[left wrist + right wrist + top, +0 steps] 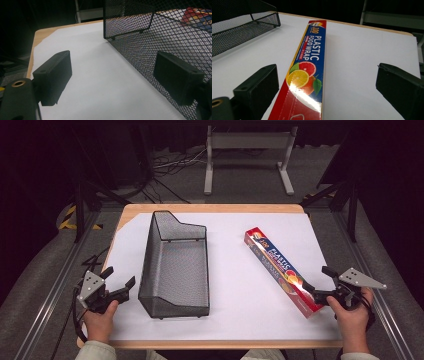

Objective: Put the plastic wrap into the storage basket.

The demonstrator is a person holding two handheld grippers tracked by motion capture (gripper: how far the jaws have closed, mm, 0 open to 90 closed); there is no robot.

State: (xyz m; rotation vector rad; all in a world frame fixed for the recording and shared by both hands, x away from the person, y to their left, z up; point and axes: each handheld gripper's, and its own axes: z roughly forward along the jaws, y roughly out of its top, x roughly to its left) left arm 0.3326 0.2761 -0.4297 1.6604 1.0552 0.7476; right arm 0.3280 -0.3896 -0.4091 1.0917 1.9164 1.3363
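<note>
A long red and blue box of plastic food wrap (281, 269) lies slantwise on the right half of the white sheet. My right gripper (318, 280) stands open at its near end. In the right gripper view the box (308, 67) runs up between the two jaws of the right gripper (327, 71), with a gap on each side. A black wire-mesh basket (175, 265) stands left of centre, with nothing in it. My left gripper (119, 276) is open just left of the basket's near corner. In the left gripper view the left gripper (113, 66) holds nothing, and the basket's mesh wall (155, 32) rises behind its right jaw.
A white sheet (235, 285) covers most of the wooden table (210, 208). Metal rails (50, 300) run along both sides of the table. A white frame stand (247, 150) and cables lie on the floor beyond the far edge.
</note>
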